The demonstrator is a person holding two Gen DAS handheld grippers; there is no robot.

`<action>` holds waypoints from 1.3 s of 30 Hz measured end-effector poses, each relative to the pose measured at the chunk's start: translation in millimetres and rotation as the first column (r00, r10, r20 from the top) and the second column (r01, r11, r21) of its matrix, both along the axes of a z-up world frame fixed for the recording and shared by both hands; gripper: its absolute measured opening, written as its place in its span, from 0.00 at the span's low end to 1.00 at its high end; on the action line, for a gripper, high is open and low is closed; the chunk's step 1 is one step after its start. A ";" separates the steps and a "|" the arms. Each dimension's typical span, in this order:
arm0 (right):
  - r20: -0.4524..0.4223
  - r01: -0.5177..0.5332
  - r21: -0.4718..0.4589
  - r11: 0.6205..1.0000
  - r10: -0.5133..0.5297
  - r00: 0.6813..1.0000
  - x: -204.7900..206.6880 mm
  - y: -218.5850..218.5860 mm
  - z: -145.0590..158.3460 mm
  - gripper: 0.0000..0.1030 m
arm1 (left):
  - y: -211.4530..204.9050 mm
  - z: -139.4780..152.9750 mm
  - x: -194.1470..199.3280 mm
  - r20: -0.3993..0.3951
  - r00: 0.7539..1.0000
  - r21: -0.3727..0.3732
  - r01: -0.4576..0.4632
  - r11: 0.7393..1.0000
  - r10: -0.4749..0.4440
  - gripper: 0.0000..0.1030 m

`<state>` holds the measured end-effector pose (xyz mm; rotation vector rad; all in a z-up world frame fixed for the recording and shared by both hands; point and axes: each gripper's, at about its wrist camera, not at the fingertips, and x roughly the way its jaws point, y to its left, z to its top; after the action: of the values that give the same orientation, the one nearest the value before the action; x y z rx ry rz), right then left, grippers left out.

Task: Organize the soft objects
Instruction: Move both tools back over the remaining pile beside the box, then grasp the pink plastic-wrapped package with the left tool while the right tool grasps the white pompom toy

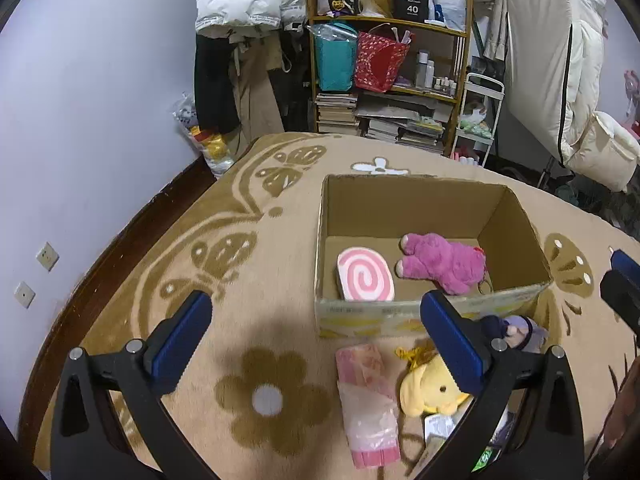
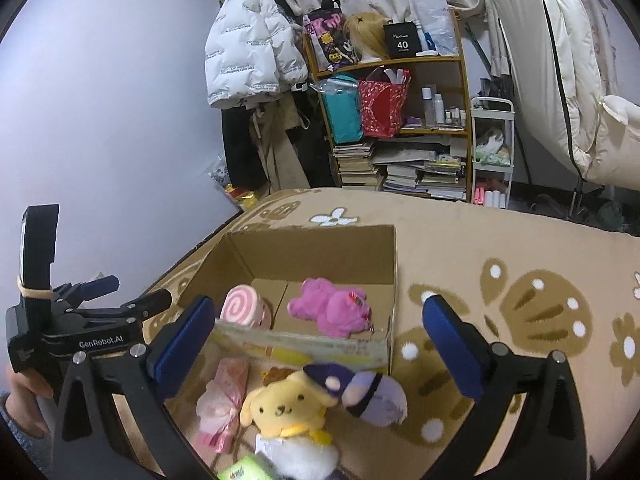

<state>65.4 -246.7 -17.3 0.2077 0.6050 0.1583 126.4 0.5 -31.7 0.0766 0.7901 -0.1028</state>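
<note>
A cardboard box stands open on the tan blanket. It holds a pink swirl cushion and a magenta plush. In front of the box lie a pink wrapped soft pack, a yellow dog plush and a purple plush. My left gripper is open and empty above the pink pack. My right gripper is open and empty above the yellow and purple plushes.
The bed's tan butterfly blanket ends at a dark wooden edge on the left by the wall. A cluttered shelf and hanging coats stand behind. The left gripper's body shows at the left of the right wrist view.
</note>
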 end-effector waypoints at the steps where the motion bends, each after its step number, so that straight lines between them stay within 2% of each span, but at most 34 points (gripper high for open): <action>1: -0.003 0.001 -0.002 1.000 -0.001 1.000 -3.4 0.7 -0.7 1.00 | 0.4 -0.5 -2.8 -0.001 1.000 0.004 -0.001 1.000 0.001 1.00; 6: -0.028 0.006 -0.007 1.000 -0.006 1.000 -21.6 1.5 -7.5 1.00 | 8.5 -8.7 -11.1 -0.034 0.999 -0.030 -0.035 0.999 0.034 1.00; 9: -0.048 0.001 -0.015 1.000 -0.002 0.999 -31.0 0.4 -14.0 1.00 | 10.1 -20.2 -10.2 -0.094 0.995 -0.053 -0.024 0.998 0.019 1.00; 19: -0.130 0.006 0.033 0.999 -0.002 0.991 -45.5 5.5 -42.0 1.00 | -11.1 -58.7 -6.2 -0.174 0.985 0.050 0.002 0.999 0.007 1.00; 24: -0.173 -0.002 0.035 0.999 0.008 0.985 -40.9 9.5 -58.3 1.00 | -10.0 -75.9 1.1 -0.229 0.973 0.041 -0.005 0.999 0.015 1.00; 36: -0.284 -0.052 0.034 0.998 0.060 0.957 -25.6 25.2 -97.6 0.99 | -16.6 -111.4 17.5 -0.309 0.951 0.086 -0.004 0.996 0.030 1.00; 39: -0.301 -0.070 0.022 0.997 0.073 0.951 -22.0 31.8 -104.1 0.99 | -17.2 -117.4 20.8 -0.327 0.944 0.077 -0.007 0.997 0.032 1.00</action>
<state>43.4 -214.8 -121.4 0.2223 0.9176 0.2021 147.2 -16.7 -149.0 0.1245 1.1289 -0.0679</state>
